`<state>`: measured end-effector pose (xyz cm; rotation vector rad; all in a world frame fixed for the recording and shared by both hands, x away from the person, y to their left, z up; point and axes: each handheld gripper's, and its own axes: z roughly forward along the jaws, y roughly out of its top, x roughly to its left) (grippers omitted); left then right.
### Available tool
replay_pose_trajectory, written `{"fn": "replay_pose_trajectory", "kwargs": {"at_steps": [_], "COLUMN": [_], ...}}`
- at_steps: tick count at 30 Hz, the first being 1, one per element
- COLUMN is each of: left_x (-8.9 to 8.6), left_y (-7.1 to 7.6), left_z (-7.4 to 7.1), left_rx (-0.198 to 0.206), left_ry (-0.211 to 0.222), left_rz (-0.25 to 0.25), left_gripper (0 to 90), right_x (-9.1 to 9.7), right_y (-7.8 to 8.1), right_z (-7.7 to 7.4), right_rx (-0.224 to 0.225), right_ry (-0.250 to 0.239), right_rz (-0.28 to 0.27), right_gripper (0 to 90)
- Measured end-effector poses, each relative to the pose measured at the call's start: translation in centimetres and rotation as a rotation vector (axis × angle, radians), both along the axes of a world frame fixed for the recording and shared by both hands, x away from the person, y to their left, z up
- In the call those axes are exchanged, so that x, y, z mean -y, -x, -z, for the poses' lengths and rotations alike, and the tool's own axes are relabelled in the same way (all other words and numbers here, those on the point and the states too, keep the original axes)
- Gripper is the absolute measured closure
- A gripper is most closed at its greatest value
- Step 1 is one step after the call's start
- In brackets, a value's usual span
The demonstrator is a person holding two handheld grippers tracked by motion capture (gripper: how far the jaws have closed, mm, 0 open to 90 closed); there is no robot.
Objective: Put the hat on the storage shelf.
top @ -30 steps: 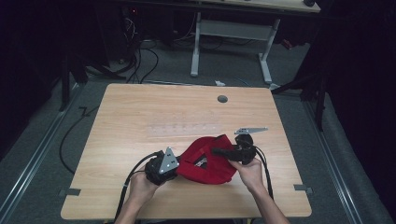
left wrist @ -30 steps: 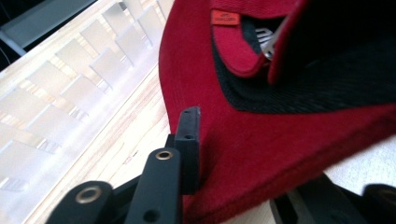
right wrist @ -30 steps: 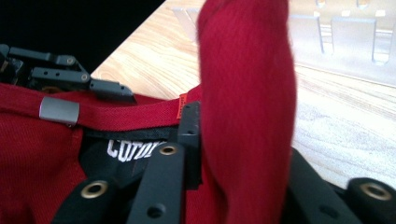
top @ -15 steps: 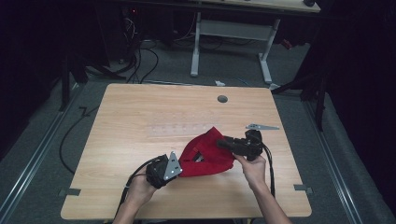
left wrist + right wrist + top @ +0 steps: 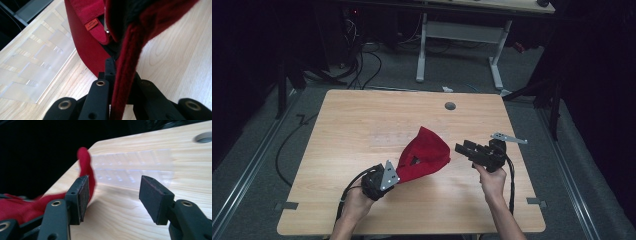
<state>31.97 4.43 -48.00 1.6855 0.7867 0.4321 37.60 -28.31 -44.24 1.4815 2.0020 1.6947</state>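
Red cloth garment (image 5: 423, 153), soft and bearing a small orange label (image 5: 91, 24), lies bunched near the middle of the light wooden table (image 5: 362, 125). The left gripper (image 5: 393, 173) at seven o'clock is clamped on its hem; the right gripper (image 5: 463, 148) at four o'clock hangs released, just clear of the fabric. The work looks mid-spread; the free gripper likely needs a fresh edge.
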Motion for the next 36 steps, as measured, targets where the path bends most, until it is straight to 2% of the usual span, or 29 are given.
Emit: {"fn": "replay_pose_trajectory", "kwargs": {"at_steps": [3,8,9,10,11,12,13,14,15,16,17,18,21,22,25,31,33,36], "left_x": [-0.3,-1.2,-1.2,-1.4,-1.6,-2.0,-2.0,-2.1,-2.3,-2.4,-2.5,-2.5,-2.8,-2.8,-3.1,-3.5,-3.9,-4.2], "left_y": [-0.3,-0.5,-0.5,-0.6,-0.8,-1.2,-1.2,-1.4,-1.5,-1.7,-2.0,-2.0,-2.5,-2.5,-3.0,-3.5,-3.8,-4.0], "left_z": [-0.5,-1.1,-1.1,-1.1,-1.2,-1.4,-1.4,-1.5,-1.6,-1.8,-2.0,-2.0,-2.7,-2.7,-3.1,-3.4,-3.6,-4.0], "left_rx": [-0.004,-0.024,-0.024,-0.032,-0.041,-0.056,-0.056,-0.064,-0.074,-0.077,-0.079,-0.079,-0.1,-0.1,-0.112,-0.126,-0.136,-0.135], "left_ry": [0.026,0.081,0.081,0.095,0.106,0.126,0.126,0.137,0.146,0.152,0.157,0.157,0.217,0.217,0.262,0.294,0.317,0.329], "left_rz": [-0.013,-0.028,-0.028,-0.034,-0.041,-0.054,-0.054,-0.058,-0.063,-0.069,-0.079,-0.079,-0.086,-0.086,-0.098,-0.117,-0.125,-0.135], "left_gripper": [85.5,85.4,85.4,85.4,85.4,85.3,85.3,85.3,85.3,85.3,85.3,85.2,85.2,85.2,85.1,85.1,85.1,85.1], "right_x": [0.4,0.3,0.3,0.1,0.1,0.0,0.0,-0.3,-0.3,-0.6,-0.6,-0.6,-0.6,-0.6,-0.5,-0.6,-0.8,-1.0], "right_y": [0.4,0.6,0.6,0.5,0.5,0.4,0.4,0.4,0.4,0.5,0.5,0.5,0.6,0.6,0.6,0.8,0.7,0.7], "right_z": [0.2,2.0,2.0,3.0,3.0,4.0,4.0,5.1,5.1,6.0,6.3,6.3,7.3,7.3,7.8,8.3,8.6,8.8], "right_rx": [0.008,-0.014,-0.014,-0.019,-0.019,-0.038,-0.038,-0.05,-0.05,-0.058,-0.056,-0.056,-0.067,-0.067,-0.07,-0.068,-0.068,-0.067], "right_ry": [0.03,0.15,0.15,0.2,0.2,0.249,0.249,0.321,0.321,0.38,0.408,0.408,0.445,0.445,0.482,0.525,0.545,0.553], "right_rz": [0.03,0.041,0.041,0.046,0.046,0.044,0.044,0.048,0.048,0.058,0.061,0.061,0.077,0.077,0.092,0.105,0.105,0.109], "right_gripper": [39.1,37.7,37.7,35.3,35.3,34.1,34.1,34.0,34.0,34.8,34.8,34.8,34.4,34.4,34.0,33.6,33.4,33.0]}}
